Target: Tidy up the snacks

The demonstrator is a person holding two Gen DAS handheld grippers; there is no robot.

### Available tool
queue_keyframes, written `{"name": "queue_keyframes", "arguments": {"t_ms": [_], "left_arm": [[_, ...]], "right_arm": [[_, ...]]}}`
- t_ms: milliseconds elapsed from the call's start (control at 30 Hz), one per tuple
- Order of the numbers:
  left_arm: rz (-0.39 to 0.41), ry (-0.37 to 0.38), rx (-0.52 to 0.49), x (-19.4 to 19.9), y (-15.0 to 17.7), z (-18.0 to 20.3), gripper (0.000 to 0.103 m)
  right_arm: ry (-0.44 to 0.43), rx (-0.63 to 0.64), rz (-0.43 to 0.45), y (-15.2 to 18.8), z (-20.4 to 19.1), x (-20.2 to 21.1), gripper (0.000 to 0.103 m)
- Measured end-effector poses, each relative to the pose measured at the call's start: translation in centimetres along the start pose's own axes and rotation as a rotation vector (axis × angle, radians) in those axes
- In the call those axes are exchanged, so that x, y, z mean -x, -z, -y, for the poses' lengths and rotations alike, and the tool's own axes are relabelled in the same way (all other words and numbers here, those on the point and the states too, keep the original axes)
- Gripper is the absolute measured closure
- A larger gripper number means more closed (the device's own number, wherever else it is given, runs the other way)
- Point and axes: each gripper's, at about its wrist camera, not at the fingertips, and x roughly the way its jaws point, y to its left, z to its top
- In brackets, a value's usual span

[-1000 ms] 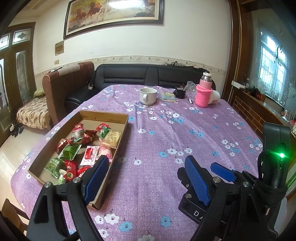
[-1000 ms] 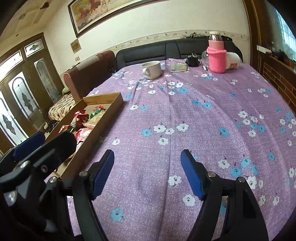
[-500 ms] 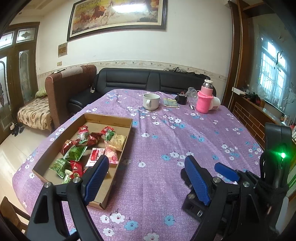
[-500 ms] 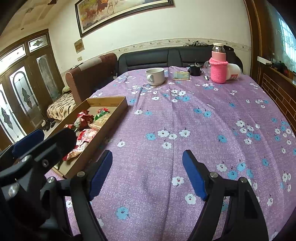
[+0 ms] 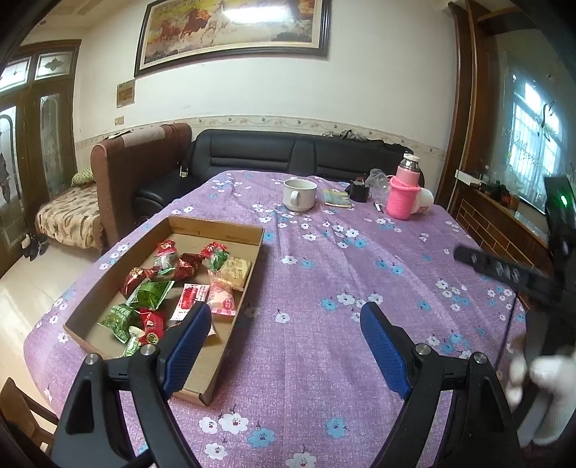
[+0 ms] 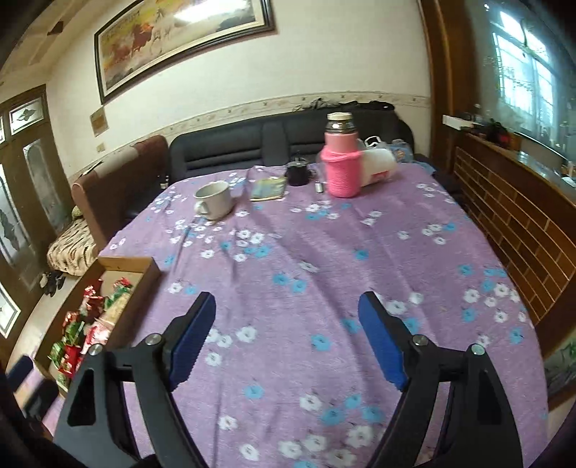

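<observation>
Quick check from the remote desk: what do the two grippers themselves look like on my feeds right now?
Both match: the left gripper and right gripper have black angular plastic arms with silver pivot bolts and ribbed blue pads. In the left view, a black unit with a green light and a white-gloved hand show at right.

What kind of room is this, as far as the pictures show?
Most likely a home living room. A black leather sofa stands behind the table, a large framed horse painting hangs on the wall, and a mug sits on the flowered cloth.
</observation>
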Motion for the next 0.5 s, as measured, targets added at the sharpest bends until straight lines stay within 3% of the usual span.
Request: {"name": "queue_keyframes", "arguments": {"t_ms": [267, 500], "left_arm": [[-0.021, -0.03, -0.046, -0.5, 0.4, 0.9, 0.018], [-0.043, -0.037, -0.072, -0.9, 0.6, 2.0, 0.018]], "right_arm": [[-0.005, 0.052, -0.115, 6.1, 0.2, -0.8, 0.019], [-0.042, 0.08, -0.153, 7.7, -0.6, -1.3, 0.019]]}}
